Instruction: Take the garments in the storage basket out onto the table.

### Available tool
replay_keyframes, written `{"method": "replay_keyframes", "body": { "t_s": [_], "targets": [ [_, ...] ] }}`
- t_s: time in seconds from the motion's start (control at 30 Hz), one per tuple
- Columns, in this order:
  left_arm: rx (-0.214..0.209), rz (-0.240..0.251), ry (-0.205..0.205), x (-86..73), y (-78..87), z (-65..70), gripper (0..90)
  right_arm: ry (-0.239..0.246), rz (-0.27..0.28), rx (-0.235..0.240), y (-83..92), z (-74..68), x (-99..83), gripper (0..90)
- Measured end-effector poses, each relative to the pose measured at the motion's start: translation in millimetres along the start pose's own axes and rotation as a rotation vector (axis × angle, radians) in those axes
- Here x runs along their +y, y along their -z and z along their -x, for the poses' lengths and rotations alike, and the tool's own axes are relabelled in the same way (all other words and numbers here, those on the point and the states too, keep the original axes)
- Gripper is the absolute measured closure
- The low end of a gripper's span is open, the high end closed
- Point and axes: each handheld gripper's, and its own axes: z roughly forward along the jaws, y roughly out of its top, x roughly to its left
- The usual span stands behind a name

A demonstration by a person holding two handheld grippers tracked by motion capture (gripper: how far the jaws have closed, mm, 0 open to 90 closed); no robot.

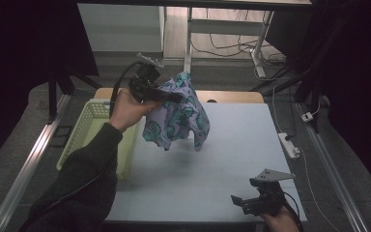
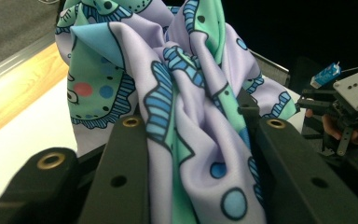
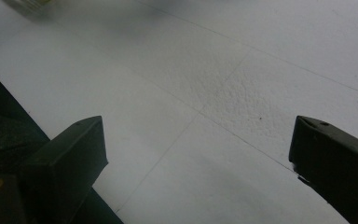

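Note:
A lilac cloth with teal and blue cartoon prints [image 1: 178, 116] hangs bunched in the air above the back left of the white table top [image 1: 232, 145]. My left gripper [image 1: 174, 98] is shut on its upper part, and the folds drape down clear of the surface. In the left gripper view the cloth [image 2: 186, 93] is pinched between the two black jaws of my left gripper [image 2: 200, 126]. My right gripper [image 1: 244, 203] sits low at the front right edge of the table, open, with nothing between its jaws. The right gripper view shows my right gripper [image 3: 198, 140] over bare table.
A pale yellow slotted basket [image 1: 94, 121] stands at the table's left side, just below my left hand. A wooden strip [image 1: 232, 96] borders the back of the table. A power strip [image 1: 289, 145] and cables lie on the floor to the right.

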Motion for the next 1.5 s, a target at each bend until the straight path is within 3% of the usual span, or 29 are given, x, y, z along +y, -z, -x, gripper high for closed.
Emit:
{"method": "replay_keyframes", "body": {
  "t_s": [0.43, 0.83, 1.07, 1.5],
  "targets": [
    [0.010, -0.046, -0.052, -7.2, -45.6, 6.2, 67.9, 0.004, 0.005, 0.005, 0.8, -0.1, -0.3, 4.2],
    [0.009, -0.096, -0.023, -31.1, -89.0, -3.3, 67.4, 0.010, 0.001, 0.008, 0.6, -1.0, -0.4, 3.7],
    [0.006, -0.112, -0.002, -43.7, -103.1, -8.1, 66.9, 0.016, 0.000, 0.010, 0.5, -1.4, -0.4, 2.9],
    [0.001, -0.194, 0.032, -73.7, -142.1, -14.5, 66.0, 0.022, 0.001, 0.007, 0.6, -1.8, -0.4, 0.0]
  ]
}}
